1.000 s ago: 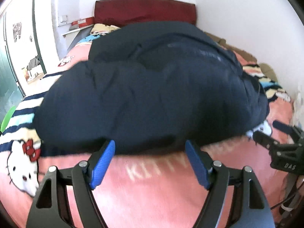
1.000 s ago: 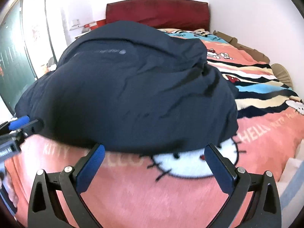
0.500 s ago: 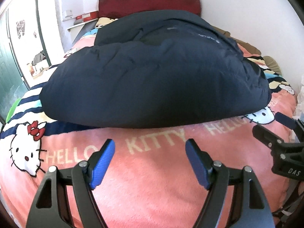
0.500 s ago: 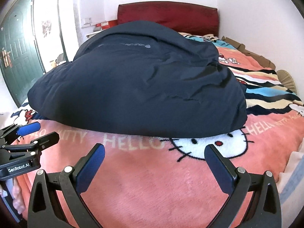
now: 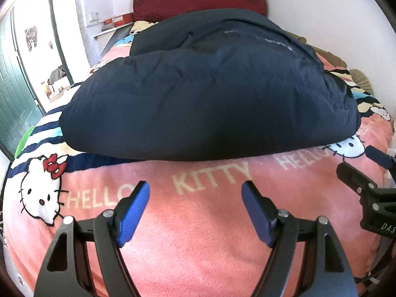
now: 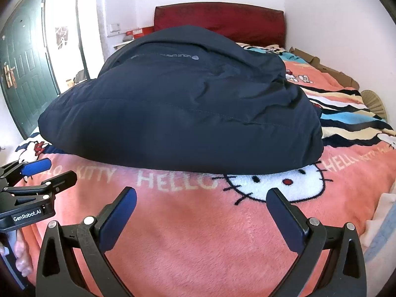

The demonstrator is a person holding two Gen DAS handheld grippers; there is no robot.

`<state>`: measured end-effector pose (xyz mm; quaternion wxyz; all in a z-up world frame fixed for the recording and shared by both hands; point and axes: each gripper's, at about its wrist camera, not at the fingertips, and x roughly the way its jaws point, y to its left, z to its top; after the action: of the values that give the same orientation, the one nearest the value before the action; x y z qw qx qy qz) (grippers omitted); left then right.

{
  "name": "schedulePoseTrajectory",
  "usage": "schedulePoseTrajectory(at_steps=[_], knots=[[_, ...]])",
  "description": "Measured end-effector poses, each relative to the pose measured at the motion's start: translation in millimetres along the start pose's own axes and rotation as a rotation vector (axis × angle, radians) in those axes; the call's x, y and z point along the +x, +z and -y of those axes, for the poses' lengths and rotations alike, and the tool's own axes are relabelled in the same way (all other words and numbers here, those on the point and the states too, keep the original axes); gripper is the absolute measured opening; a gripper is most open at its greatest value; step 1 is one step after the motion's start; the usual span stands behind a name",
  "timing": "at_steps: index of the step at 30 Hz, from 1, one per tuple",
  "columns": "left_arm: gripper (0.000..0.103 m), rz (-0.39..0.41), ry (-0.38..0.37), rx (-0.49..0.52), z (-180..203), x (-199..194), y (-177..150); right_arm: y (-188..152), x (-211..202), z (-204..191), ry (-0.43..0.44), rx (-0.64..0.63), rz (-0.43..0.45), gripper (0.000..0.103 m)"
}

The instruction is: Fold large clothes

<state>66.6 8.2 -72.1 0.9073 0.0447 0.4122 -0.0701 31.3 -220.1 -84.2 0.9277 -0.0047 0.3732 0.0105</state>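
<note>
Centrally, a puffy navy jacket (image 5: pixel 210 99) lies bundled in a mound on a pink Hello Kitty blanket (image 5: pixel 198 235), filling the middle of both views. Small pale lettering runs across its upper part. Below it, at the bottom centre of the left view, the left gripper (image 5: pixel 195 210) is spread wide, holding nothing, apart from the jacket. Likewise the right gripper (image 6: pixel 201 216) gapes empty at the bottom centre of its view. Behind the mound, at top centre, stands a dark red headboard (image 6: pixel 222 22); a green door (image 6: pixel 22 61) fills the upper left.
</note>
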Motion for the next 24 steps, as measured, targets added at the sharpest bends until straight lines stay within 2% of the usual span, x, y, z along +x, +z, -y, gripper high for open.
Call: schedulePoseTrajectory(at_steps=[10,14,20,24], knots=[[0.075,0.042,-0.004,-0.021,1.3,-5.2,-3.2,-2.5,-3.9,-1.2,0.004,0.005,0.016,0.102],[0.075,0.007,0.008,0.021,7.2,-3.4,-2.8,-2.2,-6.2,-0.5,0.002,0.006,0.025,0.102],[0.075,0.036,0.043,0.048,12.4,-11.2,-2.8,-1.9,-10.1,1.6,-0.001,0.007,0.038,0.102],[0.075,0.051,0.003,0.041,12.6,-17.9,-1.5,-1.8,-12.8,2.5,0.002,0.009,0.044,0.102]])
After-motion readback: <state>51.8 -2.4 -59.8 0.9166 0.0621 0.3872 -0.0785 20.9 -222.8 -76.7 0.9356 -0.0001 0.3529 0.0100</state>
